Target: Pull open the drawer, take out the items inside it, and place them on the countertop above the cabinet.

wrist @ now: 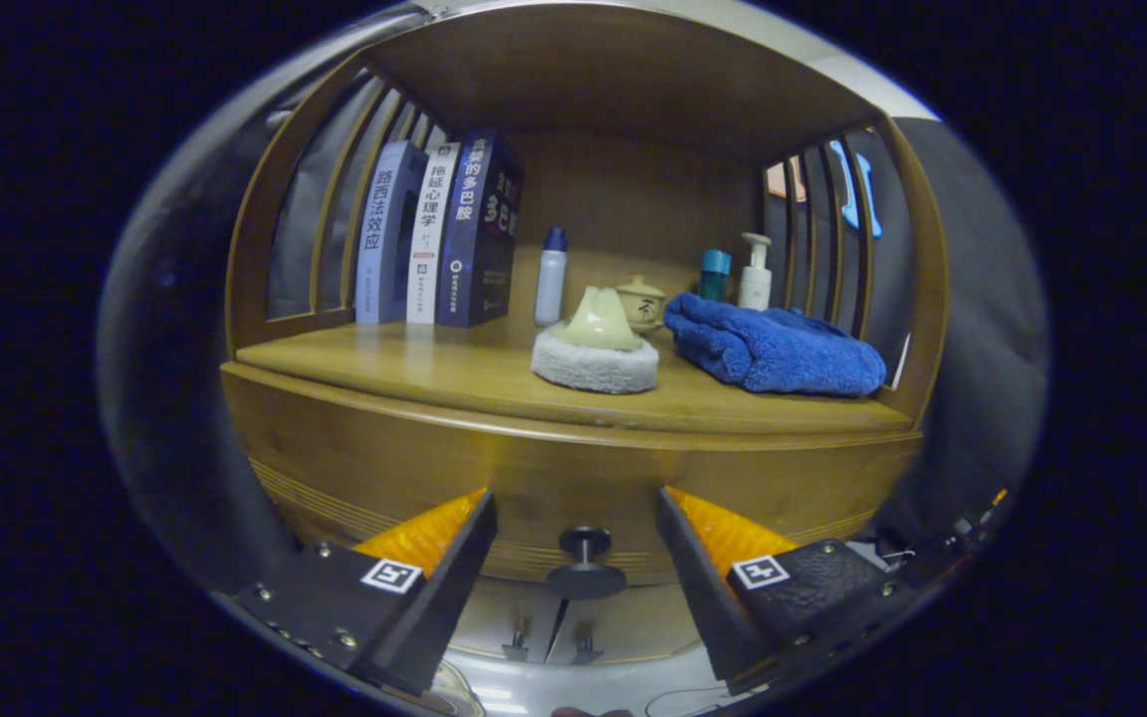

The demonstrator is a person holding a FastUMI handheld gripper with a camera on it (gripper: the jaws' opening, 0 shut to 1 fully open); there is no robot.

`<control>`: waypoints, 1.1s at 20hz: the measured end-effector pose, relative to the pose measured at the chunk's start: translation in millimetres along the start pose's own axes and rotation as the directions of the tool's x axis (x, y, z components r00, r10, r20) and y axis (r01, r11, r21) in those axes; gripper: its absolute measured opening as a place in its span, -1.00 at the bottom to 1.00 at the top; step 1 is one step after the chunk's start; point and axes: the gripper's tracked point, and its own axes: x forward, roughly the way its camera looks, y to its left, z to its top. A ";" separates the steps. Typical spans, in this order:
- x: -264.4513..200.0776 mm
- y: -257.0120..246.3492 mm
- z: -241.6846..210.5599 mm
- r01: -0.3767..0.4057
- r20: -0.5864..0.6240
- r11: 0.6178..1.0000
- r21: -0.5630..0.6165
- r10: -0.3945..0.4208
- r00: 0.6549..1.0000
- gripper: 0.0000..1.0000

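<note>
We see the drawer (573,478) shut flush under the countertop (454,373), its small knob (584,558) between our gripper's (573,518) spread fingers, touching neither. We judge the knob the only hold: hard, smooth, likely slippery, so pinch its stem behind the disc. The wooden drawer should slide stiffly. Whether anything lies inside, we cannot tell; a towel (773,347) and brush (595,349) sit above.
</note>
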 end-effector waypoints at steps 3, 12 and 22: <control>0.1 -0.3 -0.7 0.001 0.004 1.000 -0.018 -0.001 1.000 0.95; -36.0 -24.0 36.1 -0.036 0.066 0.999 -0.015 0.037 0.997 0.96; -163.1 -133.5 95.5 -0.035 0.230 0.999 -0.004 0.035 0.973 0.95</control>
